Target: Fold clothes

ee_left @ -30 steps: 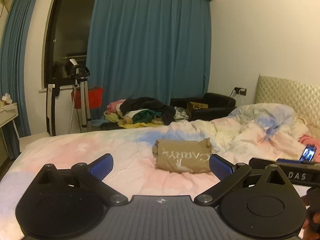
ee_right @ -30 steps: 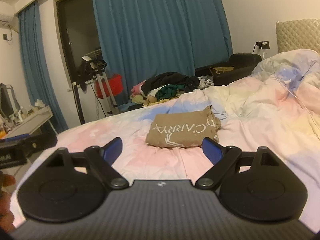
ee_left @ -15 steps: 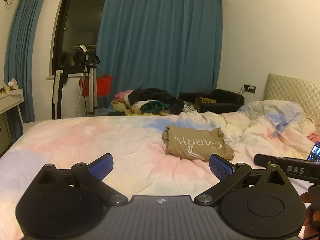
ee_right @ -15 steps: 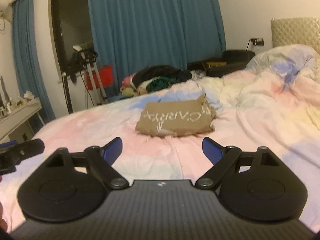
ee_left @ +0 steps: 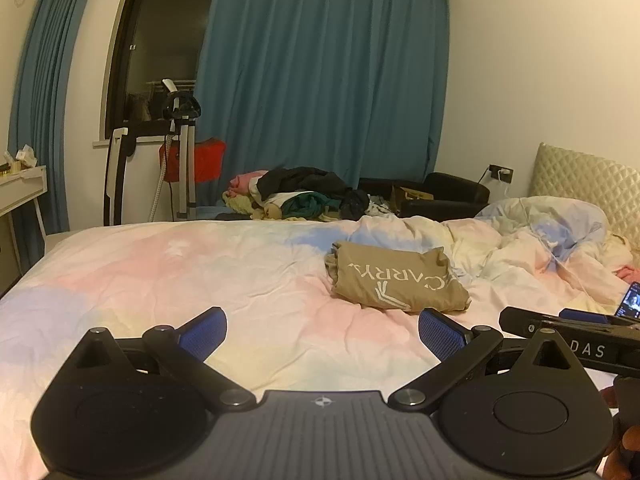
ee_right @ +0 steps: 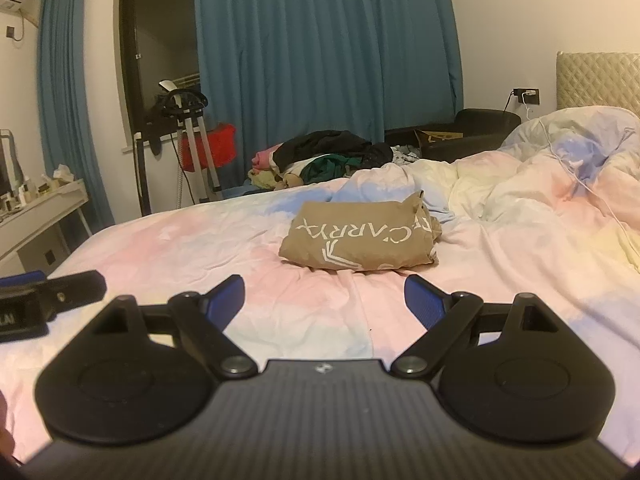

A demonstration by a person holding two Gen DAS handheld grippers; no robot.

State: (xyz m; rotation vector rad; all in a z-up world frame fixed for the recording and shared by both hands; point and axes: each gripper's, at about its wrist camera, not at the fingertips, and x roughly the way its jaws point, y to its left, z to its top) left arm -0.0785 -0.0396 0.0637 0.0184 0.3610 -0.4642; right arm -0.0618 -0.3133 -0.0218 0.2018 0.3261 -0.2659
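Both hand-held grippers [ee_left: 322, 334] [ee_right: 324, 301] gape empty; only the left view shows a lit phone [ee_left: 631, 305].

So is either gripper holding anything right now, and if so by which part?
Nothing is held. The left gripper and right gripper both stand open and empty over the bed, short of the folded tan shirt.

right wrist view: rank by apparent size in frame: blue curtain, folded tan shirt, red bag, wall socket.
1. blue curtain, largest by far.
2. folded tan shirt; it lies nearer the camera, so it looks bigger than it would farther back.
3. red bag, partly hidden by the stand.
4. wall socket, smallest.
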